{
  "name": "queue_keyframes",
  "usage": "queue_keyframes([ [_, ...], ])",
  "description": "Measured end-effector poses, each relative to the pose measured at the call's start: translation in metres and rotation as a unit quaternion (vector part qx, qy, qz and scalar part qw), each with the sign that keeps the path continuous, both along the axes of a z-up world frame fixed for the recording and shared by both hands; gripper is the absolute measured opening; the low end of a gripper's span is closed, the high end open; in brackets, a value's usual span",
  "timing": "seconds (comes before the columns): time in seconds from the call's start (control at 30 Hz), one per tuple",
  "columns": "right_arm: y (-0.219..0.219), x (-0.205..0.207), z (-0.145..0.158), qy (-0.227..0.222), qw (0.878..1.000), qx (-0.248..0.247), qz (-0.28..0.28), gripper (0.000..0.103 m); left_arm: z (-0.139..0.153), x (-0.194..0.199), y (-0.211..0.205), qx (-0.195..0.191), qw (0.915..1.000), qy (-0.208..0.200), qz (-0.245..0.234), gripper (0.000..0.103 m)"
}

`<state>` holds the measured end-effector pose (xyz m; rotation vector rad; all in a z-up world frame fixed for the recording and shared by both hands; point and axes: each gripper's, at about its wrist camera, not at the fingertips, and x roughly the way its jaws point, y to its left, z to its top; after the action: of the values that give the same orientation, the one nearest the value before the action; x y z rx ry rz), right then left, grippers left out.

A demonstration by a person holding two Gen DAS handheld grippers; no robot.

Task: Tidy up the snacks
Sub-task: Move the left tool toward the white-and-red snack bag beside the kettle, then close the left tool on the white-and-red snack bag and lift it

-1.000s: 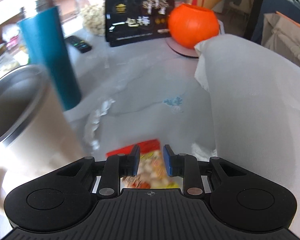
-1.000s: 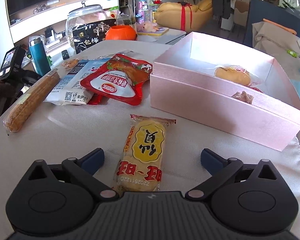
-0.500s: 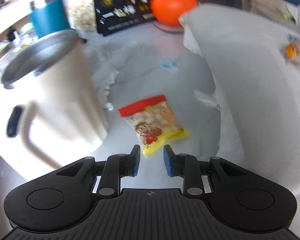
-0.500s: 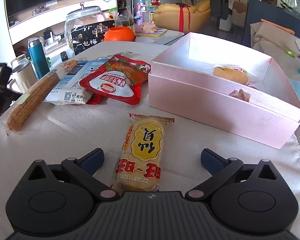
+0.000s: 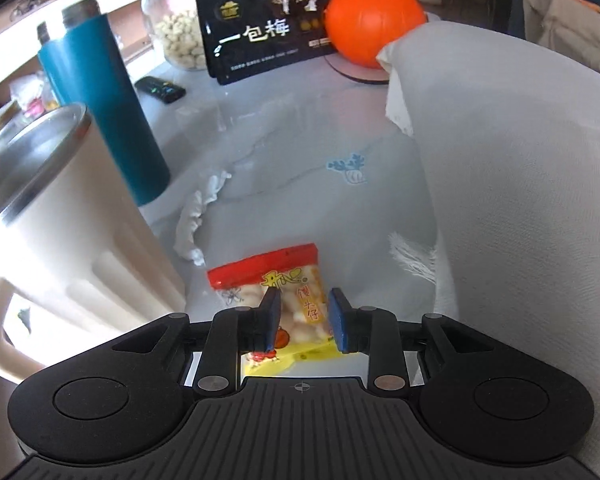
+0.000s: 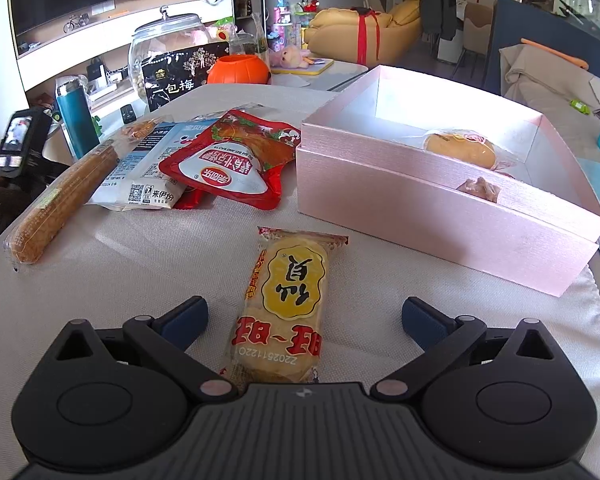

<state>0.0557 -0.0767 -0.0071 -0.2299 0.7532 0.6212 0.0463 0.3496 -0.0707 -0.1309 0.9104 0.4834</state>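
A small red-and-yellow snack packet lies flat on the grey tabletop in the left wrist view. My left gripper hovers right over its near half, jaws opening, the packet showing in the narrow gap with neither pad pressing on it. In the right wrist view a long yellow rice-cracker packet lies on the white cloth between the wide-open fingers of my right gripper, untouched. The pink box stands to the right with a wrapped bun inside.
A cream mug and a teal bottle crowd the left gripper's left side; the folded cloth edge rises on its right. Beyond are a black bag and an orange bowl. A red pouch, blue-white packet and wrapped corn lie left of the box.
The left gripper pulled back from the small packet, then came in close over it again, and its fingers now stand slightly wider apart. The right gripper has not moved.
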Motion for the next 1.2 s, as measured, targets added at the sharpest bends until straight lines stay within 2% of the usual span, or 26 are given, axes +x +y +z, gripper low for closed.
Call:
queue_keyframes([
  [0.27, 0.0, 0.0, 0.0, 0.0, 1.0, 0.0, 0.0, 0.103, -0.005, -0.019, 0.004, -0.005, 0.9984, -0.026, -0.05, 0.032],
  [0.3, 0.0, 0.0, 0.0, 0.0, 1.0, 0.001, 0.0, 0.103, -0.005, -0.023, 0.004, 0.001, 0.9987, -0.027, -0.043, 0.036],
  [0.43, 0.0, 0.0, 0.0, 0.0, 1.0, 0.0, 0.0, 0.103, -0.008, -0.031, 0.008, 0.039, 0.9991, -0.012, -0.011, 0.038],
  [0.6, 0.0, 0.0, -0.001, 0.0, 1.0, 0.0, 0.0, 0.103, -0.007, -0.029, 0.02, 0.015, 0.9997, -0.016, 0.011, 0.04],
  [0.63, 0.0, 0.0, -0.001, 0.0, 1.0, 0.0, 0.0, 0.103, -0.008, -0.027, 0.021, 0.008, 0.9998, -0.014, 0.007, 0.043],
  [0.7, 0.0, 0.0, -0.001, 0.0, 1.0, 0.0, 0.0, 0.103, -0.009, -0.024, 0.018, 0.01, 0.9998, -0.005, -0.018, 0.059],
  [0.77, 0.0, 0.0, -0.001, 0.0, 1.0, 0.0, 0.0, 0.103, -0.011, -0.023, 0.015, 0.007, 0.9992, -0.004, -0.038, 0.067],
  [0.83, 0.0, 0.0, -0.001, 0.0, 1.0, 0.001, 0.0, 0.103, -0.011, -0.026, 0.016, 0.004, 0.9993, -0.016, -0.034, 0.066],
  [0.93, 0.0, 0.0, -0.001, 0.0, 1.0, 0.001, 0.0, 0.103, -0.007, -0.037, 0.02, 0.001, 0.9987, -0.05, 0.001, 0.062],
  [1.03, 0.0, 0.0, -0.001, 0.0, 1.0, 0.0, 0.0, 0.103, -0.011, -0.041, 0.023, 0.017, 0.999, -0.033, 0.023, 0.063],
  [1.2, 0.0, 0.0, -0.001, -0.001, 1.0, 0.001, 0.0, 0.103, -0.018, -0.031, 0.033, -0.006, 0.9992, -0.029, 0.027, 0.065],
])
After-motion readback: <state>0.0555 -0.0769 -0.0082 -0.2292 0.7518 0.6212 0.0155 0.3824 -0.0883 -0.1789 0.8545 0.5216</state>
